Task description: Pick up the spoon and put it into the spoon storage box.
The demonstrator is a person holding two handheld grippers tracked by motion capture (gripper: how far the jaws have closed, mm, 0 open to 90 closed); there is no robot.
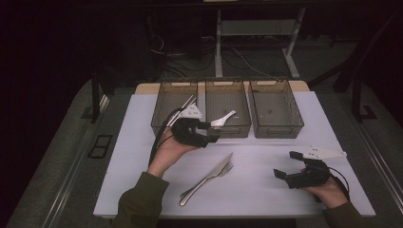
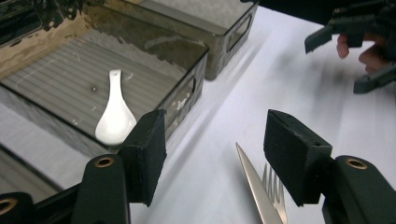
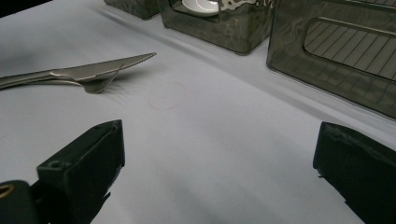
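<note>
Nearest the person, the right gripper point(image 1: 288, 165) rests low on the white table point(image 1: 266, 194) with its jaws wide apart and nothing between them, well apart from the knife point(image 1: 209, 176) and fork point(image 1: 219, 173) that lie touching, side by side, at the table's middle. Farther on, the left gripper point(image 1: 215, 131) hangs just before the middle bin point(image 1: 228, 129), jaws apart and empty. The white spoon point(image 2: 115, 116) lies inside that bin, near its front wall.
</note>
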